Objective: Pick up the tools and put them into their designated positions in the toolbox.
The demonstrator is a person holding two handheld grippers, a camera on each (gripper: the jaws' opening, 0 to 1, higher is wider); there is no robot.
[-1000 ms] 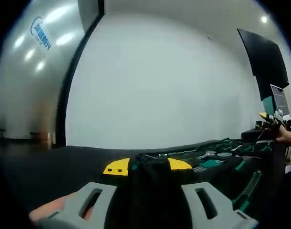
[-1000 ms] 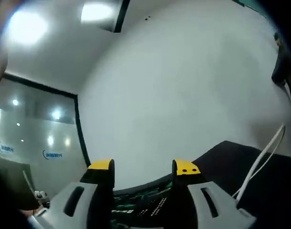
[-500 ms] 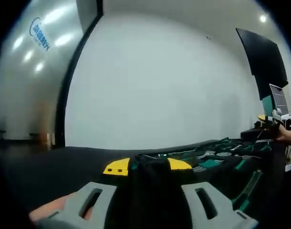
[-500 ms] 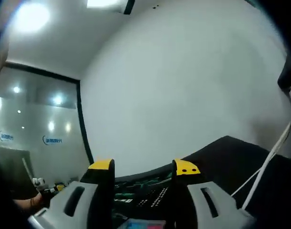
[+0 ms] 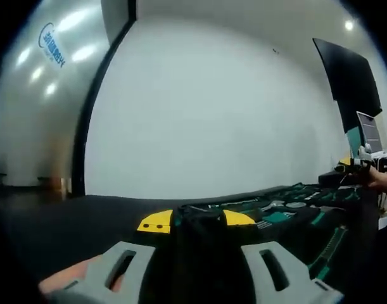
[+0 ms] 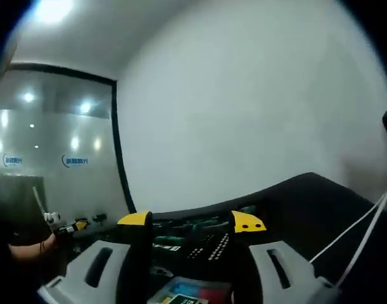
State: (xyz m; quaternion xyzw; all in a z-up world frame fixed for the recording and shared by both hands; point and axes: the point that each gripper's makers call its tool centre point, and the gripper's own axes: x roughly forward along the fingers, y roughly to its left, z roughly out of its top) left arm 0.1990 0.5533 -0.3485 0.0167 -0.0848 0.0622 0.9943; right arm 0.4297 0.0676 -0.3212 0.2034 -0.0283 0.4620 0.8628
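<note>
In the left gripper view, my left gripper [image 5: 197,220] has its yellow-tipped jaws closed against a black object [image 5: 201,247] that fills the gap between them; what kind of tool it is cannot be made out. Beyond it the open toolbox [image 5: 288,212] lies on a black table, with green-handled tools in its slots. In the right gripper view, my right gripper [image 6: 190,221] is open with nothing between its jaws. Through the gap I see the toolbox [image 6: 203,233] and its rows of tools. The left gripper [image 6: 69,225] shows at the left, held by a hand.
The black table [image 5: 85,215] runs toward a white wall. A white cable [image 6: 364,228] crosses the right side of the right gripper view. A coloured card [image 6: 190,292] lies just under the right jaws. A dark screen [image 5: 351,82] hangs at the far right.
The right gripper's view has tilted down, so the toolbox, the card and the other hand have come into sight. The left gripper's view has hardly shifted.
</note>
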